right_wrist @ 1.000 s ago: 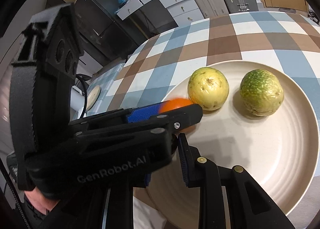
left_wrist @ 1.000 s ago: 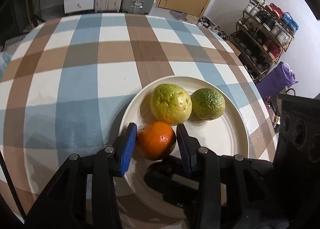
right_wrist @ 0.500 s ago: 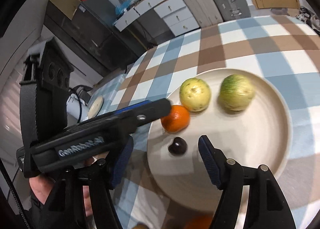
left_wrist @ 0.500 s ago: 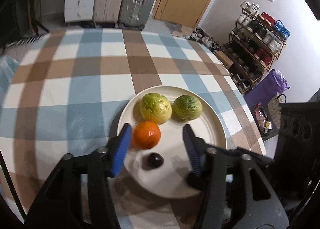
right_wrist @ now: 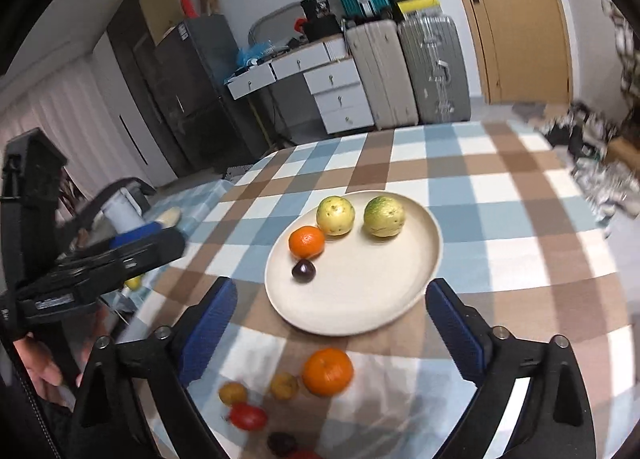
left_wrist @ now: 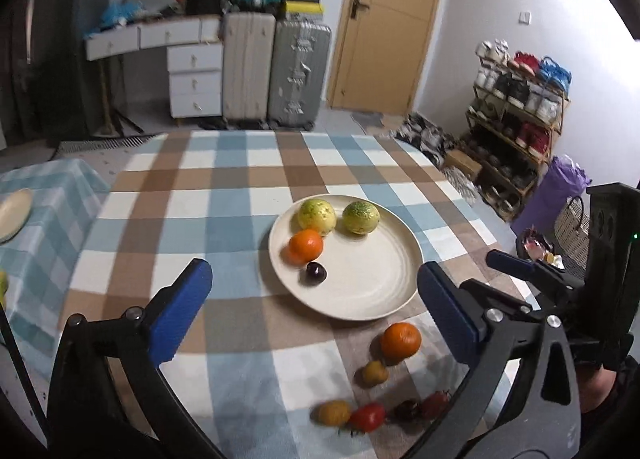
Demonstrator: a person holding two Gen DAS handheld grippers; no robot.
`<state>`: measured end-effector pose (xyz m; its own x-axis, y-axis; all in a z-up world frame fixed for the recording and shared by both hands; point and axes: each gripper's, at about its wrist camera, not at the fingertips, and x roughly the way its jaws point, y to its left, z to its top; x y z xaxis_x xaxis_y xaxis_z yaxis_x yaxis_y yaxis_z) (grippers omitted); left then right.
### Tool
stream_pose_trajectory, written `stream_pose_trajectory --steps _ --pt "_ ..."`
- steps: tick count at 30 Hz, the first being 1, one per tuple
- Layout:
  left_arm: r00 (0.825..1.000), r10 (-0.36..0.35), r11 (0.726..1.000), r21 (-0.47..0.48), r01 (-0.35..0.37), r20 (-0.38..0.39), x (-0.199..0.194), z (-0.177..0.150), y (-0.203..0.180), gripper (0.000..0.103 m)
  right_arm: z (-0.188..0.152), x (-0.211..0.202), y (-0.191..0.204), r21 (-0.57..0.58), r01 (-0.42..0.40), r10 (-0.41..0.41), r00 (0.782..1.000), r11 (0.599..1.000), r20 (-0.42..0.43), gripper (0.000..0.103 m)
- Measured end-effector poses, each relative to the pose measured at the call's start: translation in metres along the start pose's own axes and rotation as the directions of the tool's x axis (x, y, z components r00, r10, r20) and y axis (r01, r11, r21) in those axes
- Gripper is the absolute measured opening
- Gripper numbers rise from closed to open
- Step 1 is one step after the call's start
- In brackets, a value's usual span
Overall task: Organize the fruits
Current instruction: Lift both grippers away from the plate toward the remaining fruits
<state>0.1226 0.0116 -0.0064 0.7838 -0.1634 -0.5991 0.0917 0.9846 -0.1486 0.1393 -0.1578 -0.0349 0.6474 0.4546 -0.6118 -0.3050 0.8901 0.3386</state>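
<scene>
A cream plate point(left_wrist: 372, 291) point(right_wrist: 372, 299) on the checked tablecloth holds a yellow guava point(left_wrist: 317, 215) point(right_wrist: 335, 215), a green guava point(left_wrist: 360, 217) point(right_wrist: 384, 216), an orange point(left_wrist: 306, 246) point(right_wrist: 306, 241) and a dark plum point(left_wrist: 316, 271) point(right_wrist: 303, 271). On the cloth in front lie another orange point(left_wrist: 400, 340) point(right_wrist: 327, 371), small yellow fruits point(left_wrist: 375, 373) point(right_wrist: 283, 385), red tomatoes point(left_wrist: 368, 417) point(right_wrist: 248, 415) and a dark fruit point(right_wrist: 281, 443). My left gripper point(left_wrist: 316, 319) is open and empty, above the plate's near edge. My right gripper point(right_wrist: 332, 327) is open and empty too.
A side table with a teal checked cloth point(left_wrist: 44, 195) and a small plate stands at the left. Suitcases point(left_wrist: 298, 75), white drawers point(left_wrist: 194, 79) and a shoe rack point(left_wrist: 516, 119) stand beyond the table. The other gripper shows at the edge of each view.
My left gripper let go of the orange on the plate and opened wide. Both grippers pulled back and up, so the loose fruits in front of the plate came into view.
</scene>
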Motion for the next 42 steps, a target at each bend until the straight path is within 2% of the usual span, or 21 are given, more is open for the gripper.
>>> stream_pose_trajectory --steps 5,13,21,25,32,42 --pt "0.999 0.023 1.000 -0.008 -0.022 0.030 -0.030 -0.027 0.000 0.102 -0.012 -0.026 0.011 -0.034 0.027 -0.025 0.999 0.999 0.040 0.098" --pt "0.999 0.039 0.999 -0.015 -0.039 -0.024 -0.037 -0.061 -0.001 0.102 -0.030 -0.067 0.024 -0.049 0.038 -0.032 0.993 0.998 0.117 0.101" --pt "0.998 0.044 0.999 -0.016 -0.045 -0.052 -0.040 -0.077 -0.003 0.102 -0.054 -0.085 0.031 -0.058 0.055 -0.049 0.994 0.997 0.094 0.101" --pt "0.997 0.062 0.998 0.016 -0.061 -0.055 -0.039 -0.082 -0.002 0.102 -0.061 -0.085 0.031 -0.066 0.070 -0.065 0.996 0.995 0.067 0.101" --pt "0.988 0.016 1.000 -0.004 -0.017 -0.151 -0.021 -0.089 0.002 0.102 -0.065 -0.073 0.033 -0.070 0.076 -0.074 0.997 0.995 0.028 0.101" --pt "0.958 -0.018 0.998 -0.068 -0.002 -0.285 0.019 -0.101 0.009 0.102 -0.068 -0.065 0.033 -0.091 0.096 -0.096 0.995 0.991 -0.002 0.101"
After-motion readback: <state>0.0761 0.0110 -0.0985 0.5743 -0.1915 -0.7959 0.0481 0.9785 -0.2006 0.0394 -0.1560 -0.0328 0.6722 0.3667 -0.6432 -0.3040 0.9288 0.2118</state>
